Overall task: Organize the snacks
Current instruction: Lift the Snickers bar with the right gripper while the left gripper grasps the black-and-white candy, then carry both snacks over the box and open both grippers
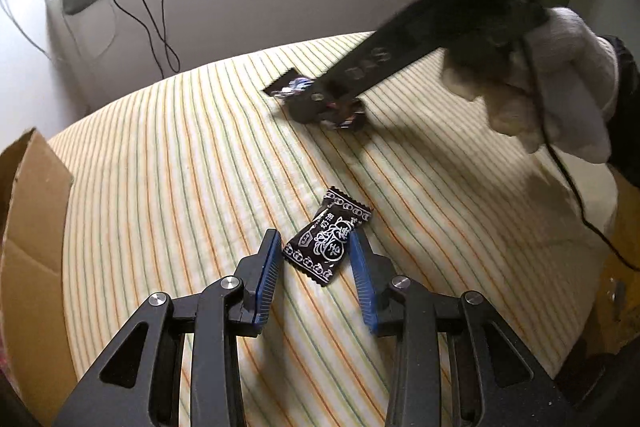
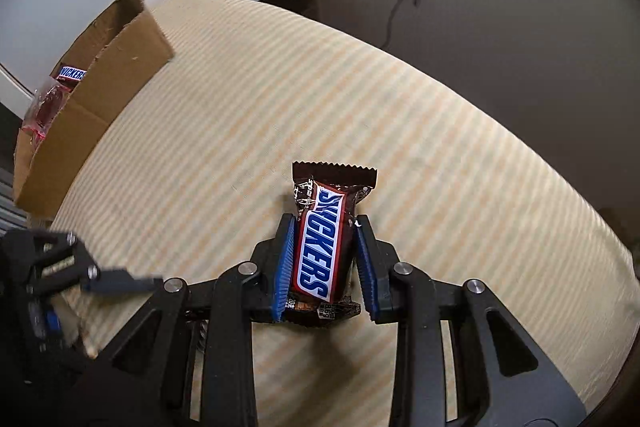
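Meanwhile the right tongs [image 2: 325,261] are clenching the Snickers bar [image 2: 320,251] at table [image 2: 440,147] centre; the left tongs [image 1: 314,273], spread, are straddling a black candy [image 1: 326,239]. Its slick wrapper risks slipping; the box [image 2: 96,95] is waiting at ten o'clock.

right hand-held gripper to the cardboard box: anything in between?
Nothing. In the right wrist view, only bare striped tablecloth lies between the right hand-held gripper, closed on a Snickers bar, and the cardboard box.
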{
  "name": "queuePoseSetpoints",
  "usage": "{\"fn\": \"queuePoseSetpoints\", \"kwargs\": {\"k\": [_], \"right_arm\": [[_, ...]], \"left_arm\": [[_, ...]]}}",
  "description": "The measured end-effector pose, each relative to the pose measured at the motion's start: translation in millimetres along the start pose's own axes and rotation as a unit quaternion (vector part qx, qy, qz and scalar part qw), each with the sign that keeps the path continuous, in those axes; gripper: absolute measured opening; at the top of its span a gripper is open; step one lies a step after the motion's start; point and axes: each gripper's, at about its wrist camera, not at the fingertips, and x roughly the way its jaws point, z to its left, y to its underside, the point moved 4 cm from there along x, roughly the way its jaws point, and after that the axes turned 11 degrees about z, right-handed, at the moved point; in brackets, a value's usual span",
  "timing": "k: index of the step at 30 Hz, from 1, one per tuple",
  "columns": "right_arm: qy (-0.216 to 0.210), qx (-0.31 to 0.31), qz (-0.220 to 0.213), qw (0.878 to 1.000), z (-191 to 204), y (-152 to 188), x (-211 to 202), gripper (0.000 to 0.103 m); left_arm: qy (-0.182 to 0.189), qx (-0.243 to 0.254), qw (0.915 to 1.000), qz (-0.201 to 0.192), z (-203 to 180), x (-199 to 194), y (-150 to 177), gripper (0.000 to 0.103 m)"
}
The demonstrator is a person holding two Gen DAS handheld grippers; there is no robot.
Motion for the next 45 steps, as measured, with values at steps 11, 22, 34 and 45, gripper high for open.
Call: {"fn": "queuePoseSetpoints", "kwargs": {"k": [11, 22, 34, 45], "right_arm": [[0.022, 0.008, -0.022, 0.999, 3.1, 11.4, 1.5, 0.03], [0.01, 0.016, -0.044, 0.999, 20.7, 29.0, -15.3, 0.03], [0.004, -0.02, -0.086, 0.996, 79.7, 15.2, -49.8, 0.03], [-0.004, -0.054, -0.111, 0.992, 135.2, -21.3, -62.7, 0.03]], "left_arm": [[-0.009, -0.024, 0.9996, -0.012, 1.2, 6.8, -10.7, 0.026], [-0.024, -0.064, 0.9966, -0.046, 20.4, -23.6, 2.3, 0.025], [-0.069, -0.102, 0.9866, -0.107, 63.1, -84.0, 24.6, 0.025], [-0.105, -0.147, 0.9743, -0.135, 114.7, -122.0, 48.3, 0.025]]}}
